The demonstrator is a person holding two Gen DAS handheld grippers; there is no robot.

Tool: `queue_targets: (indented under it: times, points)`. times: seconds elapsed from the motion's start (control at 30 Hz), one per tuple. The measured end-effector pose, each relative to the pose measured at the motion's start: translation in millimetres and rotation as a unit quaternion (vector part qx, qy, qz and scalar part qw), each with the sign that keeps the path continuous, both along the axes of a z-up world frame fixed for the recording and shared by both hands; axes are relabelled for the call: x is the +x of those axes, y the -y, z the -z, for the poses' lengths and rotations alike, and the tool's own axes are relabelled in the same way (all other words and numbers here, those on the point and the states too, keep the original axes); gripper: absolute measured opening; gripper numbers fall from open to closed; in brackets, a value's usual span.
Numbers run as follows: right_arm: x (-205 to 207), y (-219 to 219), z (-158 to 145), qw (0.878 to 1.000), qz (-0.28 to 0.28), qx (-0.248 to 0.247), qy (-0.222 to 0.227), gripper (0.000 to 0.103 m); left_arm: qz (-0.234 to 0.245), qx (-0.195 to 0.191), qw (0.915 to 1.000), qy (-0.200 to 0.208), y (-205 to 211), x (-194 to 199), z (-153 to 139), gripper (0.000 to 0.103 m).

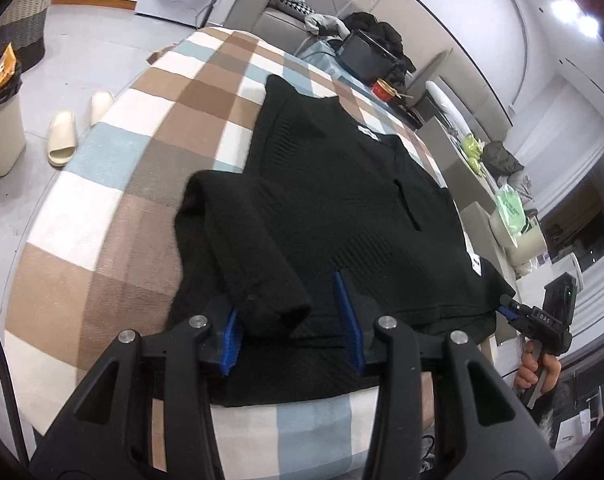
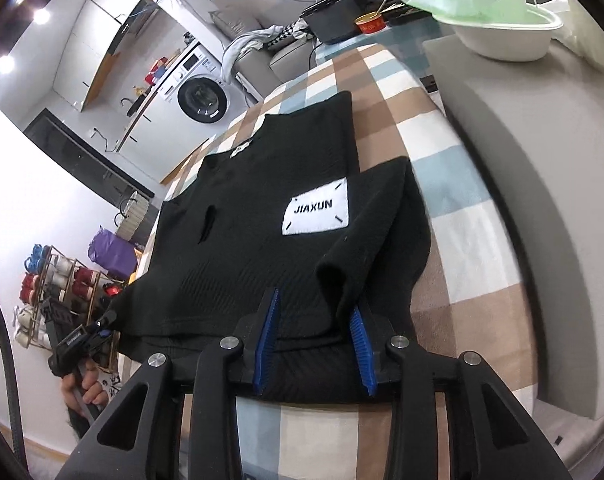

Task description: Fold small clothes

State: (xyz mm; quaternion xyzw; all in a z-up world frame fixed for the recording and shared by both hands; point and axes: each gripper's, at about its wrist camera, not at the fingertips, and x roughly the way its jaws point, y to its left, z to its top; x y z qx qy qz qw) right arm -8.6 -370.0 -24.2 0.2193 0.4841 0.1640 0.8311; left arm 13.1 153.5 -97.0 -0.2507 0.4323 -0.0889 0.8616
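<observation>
Black ribbed knit sweater lies flat on the checked brown, blue and white cloth covering the tabletop. Long axis runs away from both cameras: hem nearest the grippers, neck with small white label at the far end. White rectangular "JIAXUN" patch faces up on the chest. Both sleeves are folded in over the body, cuffs pointing back toward the hem.

Left gripper, black frame with blue ribbed pads, is angled down over the near hem, jaws partly apart. The left sleeve cuff sits between the pads, no visible pinch, so released. Right gripper has the same pose on the other side, jaws partly apart. A sleeve fold drapes against its right pad; hard to tell if it only touches.

In each view the other gripper shows at the frame edge at a hem corner, with a hand around its handle. Black-on-black folds blur together near the hem. Background clutter is distorted by the fisheye.
</observation>
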Motion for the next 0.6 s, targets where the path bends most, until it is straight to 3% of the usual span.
queue_targets:
  times: [0.27,0.53,0.6]
  points:
    - [-1,-8,4,1.0,-0.003,-0.009,-0.009,0.039,0.025,0.05,0.9984,0.004,37,21,-3,0.043]
    - [-11,1,7,1.0,0.01,-0.007,-0.018,0.039,-0.038,0.026,0.9988,-0.016,3,17,14,0.043]
    - [-13,5,8,1.0,0.014,0.013,-0.015,0.039,-0.053,0.016,0.9983,-0.015,-5,19,16,0.043]
